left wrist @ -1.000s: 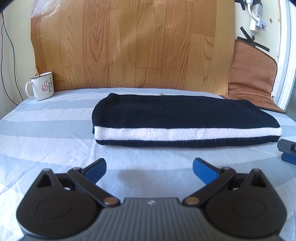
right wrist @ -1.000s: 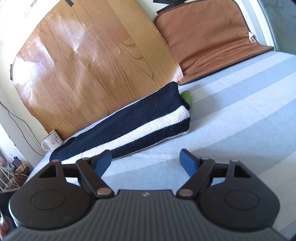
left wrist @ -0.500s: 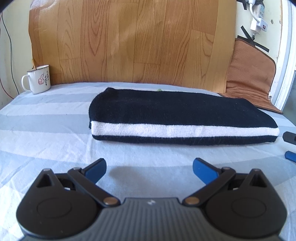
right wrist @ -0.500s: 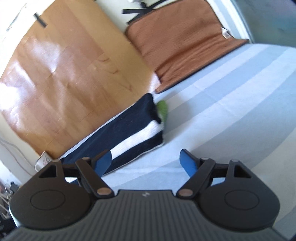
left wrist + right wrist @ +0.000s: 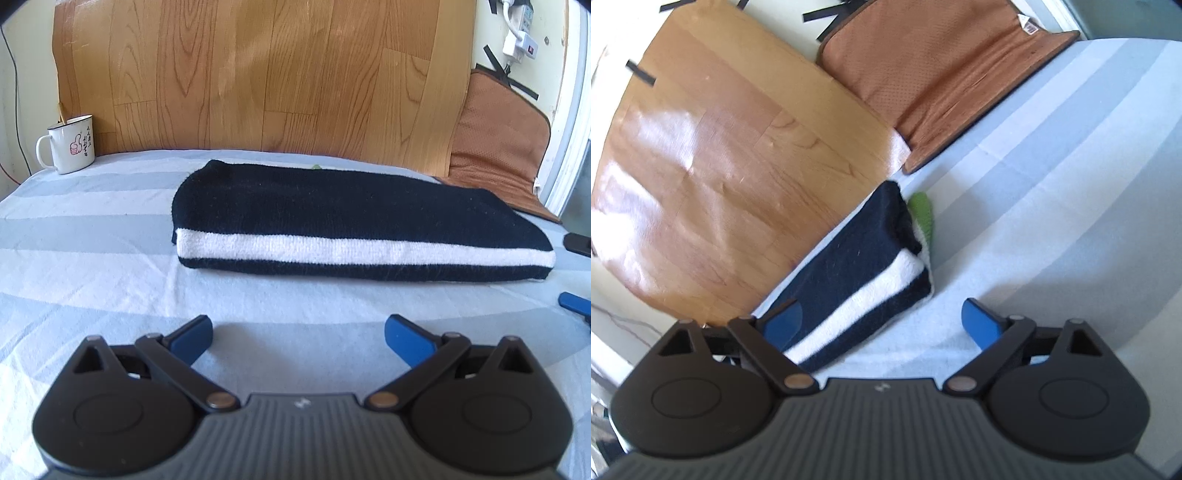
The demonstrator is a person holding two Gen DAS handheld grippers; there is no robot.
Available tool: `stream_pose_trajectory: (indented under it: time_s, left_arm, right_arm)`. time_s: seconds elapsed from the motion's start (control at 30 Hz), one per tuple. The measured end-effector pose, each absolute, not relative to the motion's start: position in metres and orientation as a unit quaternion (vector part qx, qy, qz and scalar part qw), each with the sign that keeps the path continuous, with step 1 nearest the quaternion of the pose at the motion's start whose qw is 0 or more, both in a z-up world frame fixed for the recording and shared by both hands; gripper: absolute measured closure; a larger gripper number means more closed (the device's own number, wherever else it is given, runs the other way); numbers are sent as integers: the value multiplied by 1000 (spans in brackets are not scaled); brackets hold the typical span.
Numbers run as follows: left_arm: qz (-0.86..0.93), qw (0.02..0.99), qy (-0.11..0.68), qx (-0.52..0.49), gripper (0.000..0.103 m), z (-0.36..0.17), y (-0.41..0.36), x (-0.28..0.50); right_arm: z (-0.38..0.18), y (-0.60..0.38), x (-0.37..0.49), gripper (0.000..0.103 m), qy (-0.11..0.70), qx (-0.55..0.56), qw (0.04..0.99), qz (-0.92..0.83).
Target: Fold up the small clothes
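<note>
A folded black garment with one white stripe lies across the striped blue sheet, just ahead of my left gripper, which is open and empty above the sheet. The right gripper's blue fingertips show at the right edge of the left wrist view, by the garment's right end. In the right wrist view my right gripper is open and empty, with the garment's right end between and ahead of its fingers. A green cloth peeks out behind that end.
A white enamel mug stands at the back left. A wood-pattern board leans against the wall behind the garment. A brown cushion leans at the back right, below a power strip.
My left gripper has drawn back and turned a little, so the garment sits lower and to the right in view. My right gripper has swung closer to the garment's right end.
</note>
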State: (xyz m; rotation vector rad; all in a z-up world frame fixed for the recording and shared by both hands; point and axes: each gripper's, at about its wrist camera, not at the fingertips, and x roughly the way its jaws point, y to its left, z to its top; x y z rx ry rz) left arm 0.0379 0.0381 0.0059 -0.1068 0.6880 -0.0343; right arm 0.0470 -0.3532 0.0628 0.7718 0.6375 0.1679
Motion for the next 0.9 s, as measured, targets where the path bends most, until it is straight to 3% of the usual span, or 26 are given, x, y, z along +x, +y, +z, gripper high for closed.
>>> stream_pose_trajectory:
  time_s: [0.23, 0.33, 0.4, 0.47, 0.57, 0.63, 0.77, 0.9]
  left_arm:
    - [-30, 948, 305, -89, 3, 15, 49, 31]
    - [-46, 941, 310, -126, 8, 22, 57, 37]
    - [-48, 939, 311, -137, 12, 30, 64, 46]
    - [-45, 940, 304, -148, 15, 41, 77, 55]
    - [-28, 942, 289, -170, 22, 58, 106, 72]
    - [-1, 945, 272, -183, 33, 69, 128, 83]
    - [66, 947, 223, -223, 36, 77, 176, 92]
    - [95, 926, 220, -292, 37, 58, 221, 89]
  right_arm:
    - [61, -335, 81, 20, 303, 337, 889, 68]
    - [59, -322, 94, 35, 301, 310, 901, 52]
    - [59, -319, 103, 60, 307, 302, 902, 38]
    - [68, -320, 107, 70, 301, 306, 902, 45]
    - [102, -299, 108, 75, 267, 268, 922, 80]
    - [127, -270, 112, 77, 247, 234, 933, 116]
    - [160, -183, 121, 81, 229, 141, 940, 211]
    - [153, -86, 122, 88, 244, 50, 920, 303]
